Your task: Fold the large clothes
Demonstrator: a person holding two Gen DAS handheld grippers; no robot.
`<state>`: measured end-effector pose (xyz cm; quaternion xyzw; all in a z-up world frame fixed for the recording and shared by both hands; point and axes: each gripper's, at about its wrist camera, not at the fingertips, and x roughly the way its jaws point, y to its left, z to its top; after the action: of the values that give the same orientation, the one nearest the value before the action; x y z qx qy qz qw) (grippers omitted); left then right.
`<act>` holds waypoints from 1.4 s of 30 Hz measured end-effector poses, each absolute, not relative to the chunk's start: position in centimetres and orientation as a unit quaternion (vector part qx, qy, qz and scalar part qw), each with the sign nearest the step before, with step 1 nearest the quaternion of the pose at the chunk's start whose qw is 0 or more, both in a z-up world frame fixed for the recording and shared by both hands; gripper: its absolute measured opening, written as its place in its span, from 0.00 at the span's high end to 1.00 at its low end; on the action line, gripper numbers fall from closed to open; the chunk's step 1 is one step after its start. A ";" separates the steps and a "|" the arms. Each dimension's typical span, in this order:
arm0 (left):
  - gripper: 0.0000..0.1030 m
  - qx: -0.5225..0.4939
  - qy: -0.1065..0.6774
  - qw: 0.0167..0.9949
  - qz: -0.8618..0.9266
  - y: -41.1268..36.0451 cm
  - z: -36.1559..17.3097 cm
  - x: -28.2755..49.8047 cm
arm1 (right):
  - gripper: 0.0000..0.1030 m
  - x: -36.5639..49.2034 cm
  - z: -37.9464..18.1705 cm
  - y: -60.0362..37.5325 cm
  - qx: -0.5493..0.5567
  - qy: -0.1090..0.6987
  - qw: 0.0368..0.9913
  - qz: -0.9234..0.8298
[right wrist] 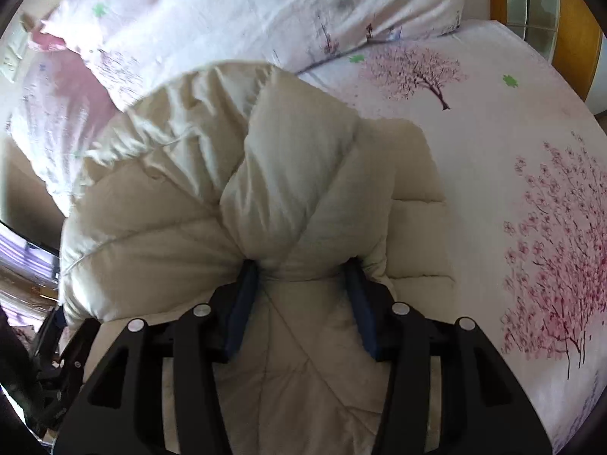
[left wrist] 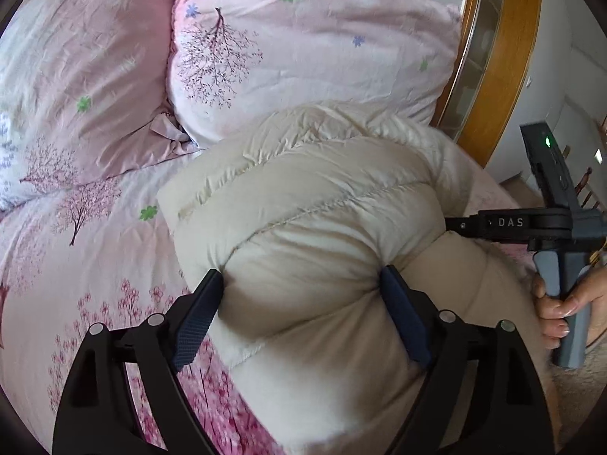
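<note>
Pink cherry-blossom bedding (left wrist: 76, 265) fills the scene, two matching pillows (left wrist: 303, 49) propped at the head of the bed and a wooden door frame (left wrist: 504, 76) off to the side. Lying across the sheet is the cream puffer jacket (left wrist: 303, 204), quilted and bulky, bunched into a thick mound with its far end just touching the nearer pillow.

Left gripper (left wrist: 299, 284) is in the thick of it: both blue pads (left wrist: 197, 314) are sunk into a fat roll of the jacket, the padding bulging out between and above them, jaws clamped on the fabric though kept wide by its bulk. Over at the edge of that view, the right hand (left wrist: 561, 303) wraps the grey handle of the other tool.

Right gripper (right wrist: 301, 276) has its own bite, blue pads (right wrist: 242, 303) pinching a gathered fold of the jacket (right wrist: 189, 208), with a puffy lobe rising up and curling over in front of the fingers. Flat quilted panels lie underneath on the sheet (right wrist: 493, 132). Which part of the jacket this is, sleeve or hem, is hard to make out through the folds.
</note>
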<state>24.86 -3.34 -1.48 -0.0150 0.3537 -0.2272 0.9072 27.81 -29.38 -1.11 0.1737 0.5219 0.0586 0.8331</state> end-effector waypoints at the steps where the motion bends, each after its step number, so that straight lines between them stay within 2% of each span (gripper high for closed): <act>1: 0.18 -0.021 0.352 0.907 -0.231 -3.1 -1.2 24.5 | 0.53 26.8 -0.4 -29.7 0.183 0.511 0.837 0.069; 8: 0.18 -0.020 0.293 0.916 -0.273 -2.8 1.2 18.2 | 0.53 18.2 2.9 -30.6 0.185 0.428 0.876 0.125; 15: 0.18 0.035 0.313 0.905 -0.286 -6.7 -0.6 17.6 | 0.55 16.8 -1.4 -30.8 0.166 0.483 0.856 0.081; 22: 0.15 0.065 0.320 0.907 -0.267 -9.1 -1.8 18.4 | 0.55 17.5 -2.8 -31.0 0.172 0.487 0.854 0.064; 25: 0.15 0.020 0.317 0.903 -0.290 -7.1 -0.6 18.2 | 0.45 17.5 -0.9 -31.1 0.171 0.493 0.849 0.077; 27: 0.15 -0.051 0.316 0.894 -0.314 -3.9 0.7 18.8 | 0.15 18.0 0.6 -32.2 0.188 0.477 0.853 0.095; 29: 0.13 -0.096 0.324 0.885 -0.320 -1.6 1.2 19.9 | 0.02 18.4 1.8 -33.2 0.191 0.466 0.859 0.091; 37: 0.13 -0.209 0.402 0.836 -0.311 3.4 -1.1 24.0 | 0.02 23.8 1.4 -35.7 0.169 0.548 0.817 0.057; 42: 0.13 -0.278 0.424 0.789 -0.346 3.6 -3.1 25.0 | 0.02 25.9 -0.1 -37.5 0.230 0.545 0.800 0.097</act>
<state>25.05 3.57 -3.06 -0.2783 0.4239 -0.3460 0.7894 25.91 -37.50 -0.10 0.2299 0.5452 0.0974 0.8002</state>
